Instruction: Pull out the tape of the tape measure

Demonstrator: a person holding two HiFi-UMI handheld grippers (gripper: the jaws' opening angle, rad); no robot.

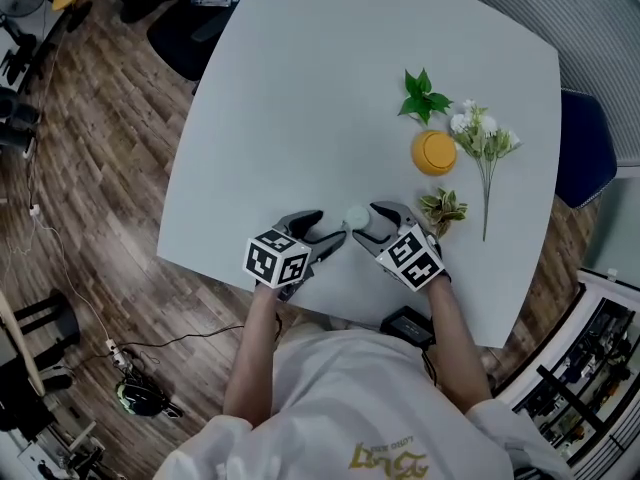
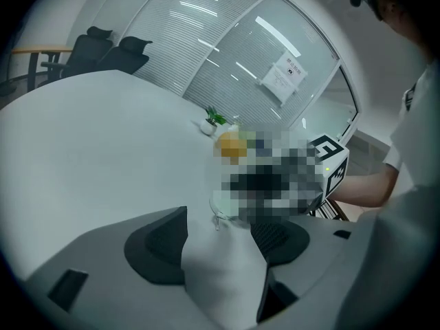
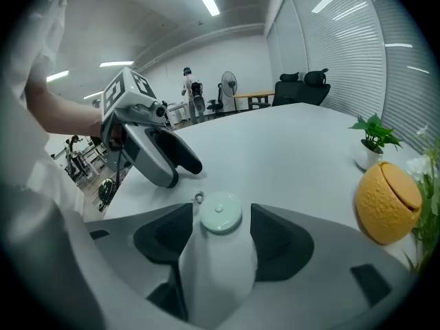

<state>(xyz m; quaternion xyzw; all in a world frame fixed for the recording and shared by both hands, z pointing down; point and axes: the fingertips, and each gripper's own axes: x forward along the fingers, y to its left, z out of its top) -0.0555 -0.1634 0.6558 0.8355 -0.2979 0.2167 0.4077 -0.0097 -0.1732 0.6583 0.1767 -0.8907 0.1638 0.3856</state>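
1. The white table point(image 1: 300, 98) holds everything. The job looks barely begun.
2. The right hand-held gripper point(image 1: 370, 226) is wide open. The tape measure point(image 3: 220, 214) sits between its jaws, near the table's front edge, but they do not seem to squeeze it.
3. The left hand-held gripper point(image 1: 326, 231) is open too and holds nothing. It points at the tape measure from just beside it.
4. The tape measure lies flat, with no tape out.
5. Its tiny ring point(image 3: 198, 198) is untouched. Holding the case, grabbing the ring and pulling are all left to do.

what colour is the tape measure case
The tape measure is pale mint green, almost white, seen best in the right gripper view.
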